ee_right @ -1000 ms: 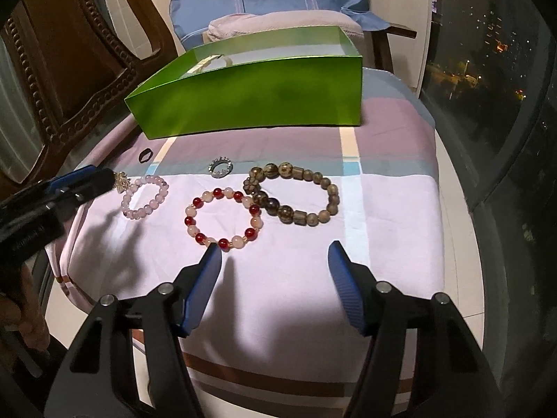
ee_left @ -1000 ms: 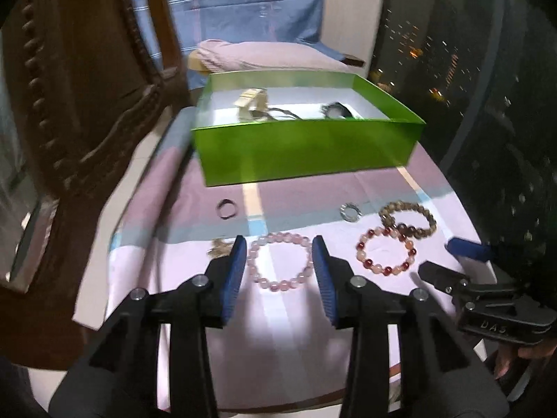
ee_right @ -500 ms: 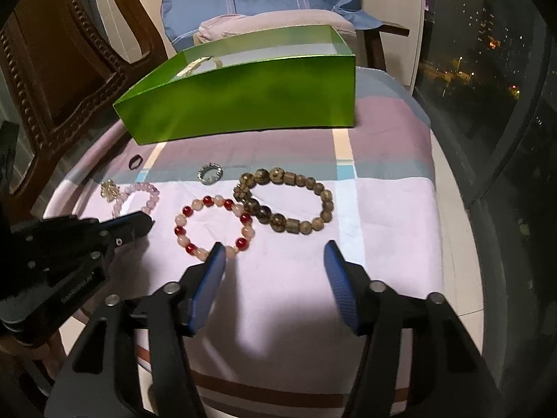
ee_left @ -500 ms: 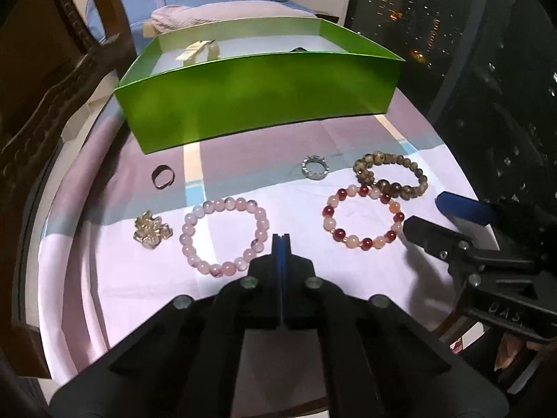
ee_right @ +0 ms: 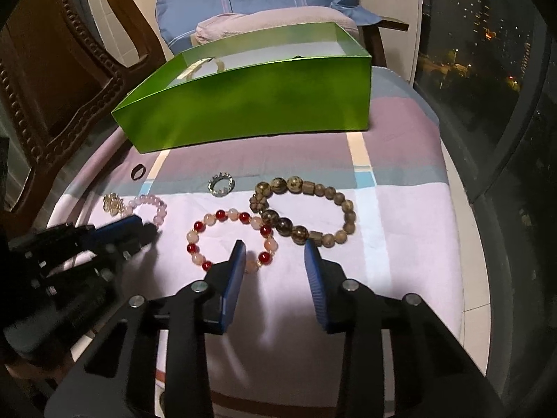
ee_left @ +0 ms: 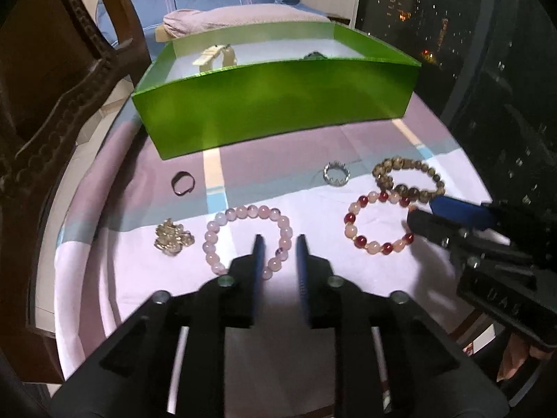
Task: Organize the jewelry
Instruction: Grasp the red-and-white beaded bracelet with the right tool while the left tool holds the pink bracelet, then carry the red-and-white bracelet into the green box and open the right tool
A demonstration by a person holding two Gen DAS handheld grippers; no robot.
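a counter [ee_left: 146, 278] draped in a pink and blue checked cloth is seen beside a dark night window. the pink bead bracelet [ee_left: 249, 240] lies flat on the cloth, its near right arc caught between the fingers of the left claw [ee_left: 278, 247], whose jaws have just been opening and stand narrowly apart. the red and pale bracelet [ee_right: 231, 240] lies flat before the right claw [ee_right: 275, 254], just closing, spread, pads clear. the green box [ee_right: 243, 104] stands behind.

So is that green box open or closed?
Open: the green box has no lid on, and a few pieces show inside over its front wall.
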